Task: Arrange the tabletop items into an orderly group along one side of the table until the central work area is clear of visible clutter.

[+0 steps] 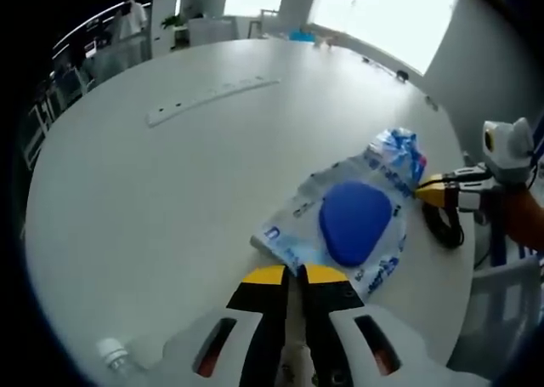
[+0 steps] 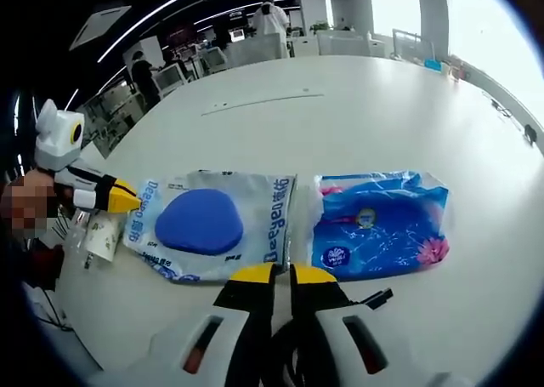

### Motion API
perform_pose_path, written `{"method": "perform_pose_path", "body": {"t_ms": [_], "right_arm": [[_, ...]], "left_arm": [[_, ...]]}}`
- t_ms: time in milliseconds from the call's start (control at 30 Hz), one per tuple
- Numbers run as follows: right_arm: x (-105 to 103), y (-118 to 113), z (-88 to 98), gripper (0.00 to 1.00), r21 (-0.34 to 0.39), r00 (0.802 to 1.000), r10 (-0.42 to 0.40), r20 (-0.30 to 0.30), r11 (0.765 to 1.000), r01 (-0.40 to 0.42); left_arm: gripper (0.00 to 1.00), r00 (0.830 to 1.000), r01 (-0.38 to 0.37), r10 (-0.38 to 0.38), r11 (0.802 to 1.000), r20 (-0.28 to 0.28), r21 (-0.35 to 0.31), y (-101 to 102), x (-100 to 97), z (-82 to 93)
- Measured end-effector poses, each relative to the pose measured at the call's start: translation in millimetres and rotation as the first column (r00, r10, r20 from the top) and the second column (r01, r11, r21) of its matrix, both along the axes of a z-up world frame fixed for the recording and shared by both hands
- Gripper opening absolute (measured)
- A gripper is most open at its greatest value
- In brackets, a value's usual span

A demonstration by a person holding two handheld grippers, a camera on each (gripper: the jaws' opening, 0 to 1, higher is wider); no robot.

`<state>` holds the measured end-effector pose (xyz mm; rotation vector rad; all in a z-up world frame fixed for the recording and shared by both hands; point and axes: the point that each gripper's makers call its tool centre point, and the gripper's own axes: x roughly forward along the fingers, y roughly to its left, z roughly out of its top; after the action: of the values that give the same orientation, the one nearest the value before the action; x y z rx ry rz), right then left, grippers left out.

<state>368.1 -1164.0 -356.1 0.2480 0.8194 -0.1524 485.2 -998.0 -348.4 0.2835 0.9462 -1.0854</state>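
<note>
Two wipe packs lie side by side on the white table point(image 2: 382, 106): the blue-lid pack point(image 2: 208, 225) at 9 o'clock, the blue flower pack point(image 2: 378, 225) at 3. The left gripper point(image 1: 297, 275) and right gripper point(image 2: 280, 274) are both pinched together, holding nothing.

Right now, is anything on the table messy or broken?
Nothing looks broken or spilled. The white wipes pack with the blue lid and the blue pack lie flat, side by side. Only the blue pack's wrapper is a bit crinkled.

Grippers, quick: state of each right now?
Left gripper: fingers shut, holding nothing, at the white wipes pack with the blue lid.
Right gripper: fingers shut, holding nothing.
</note>
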Motion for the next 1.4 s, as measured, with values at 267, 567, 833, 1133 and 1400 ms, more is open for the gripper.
{"method": "perform_pose_path", "body": {"t_ms": [267,567,833,1133,1400], "right_arm": [[-0.4,0.9,1.2,0.04,0.000,1.000,0.000,0.001,1.000,0.000],[-0.7,0.4,2.5,0.05,0.002,1.000,-0.003,0.006,1.000,0.003],[-1.7,2.6,2.7,0.07,0.004,1.000,0.000,0.006,1.000,0.000],[-2.6,3.4,5.4,0.10,0.004,1.000,-0.001,0.009,1.000,0.001],[-1.8,3.9,8.4,0.12,0.004,1.000,0.003,0.015,1.000,-0.003]], "left_arm": [[0.04,1.000,0.002,-0.002,1.000,0.000,-0.001,1.2,-1.3,0.3],[0.08,1.000,-0.003,0.003,1.000,0.001,-0.004,2.3,-1.8,1.0],[0.10,1.000,-0.007,0.007,1.000,0.002,-0.009,3.5,-2.0,2.9],[0.13,1.000,-0.007,0.008,1.000,0.009,-0.014,3.8,-1.0,6.4],[0.16,1.000,-0.007,0.008,1.000,0.015,-0.023,3.2,-0.4,10.7]]}}
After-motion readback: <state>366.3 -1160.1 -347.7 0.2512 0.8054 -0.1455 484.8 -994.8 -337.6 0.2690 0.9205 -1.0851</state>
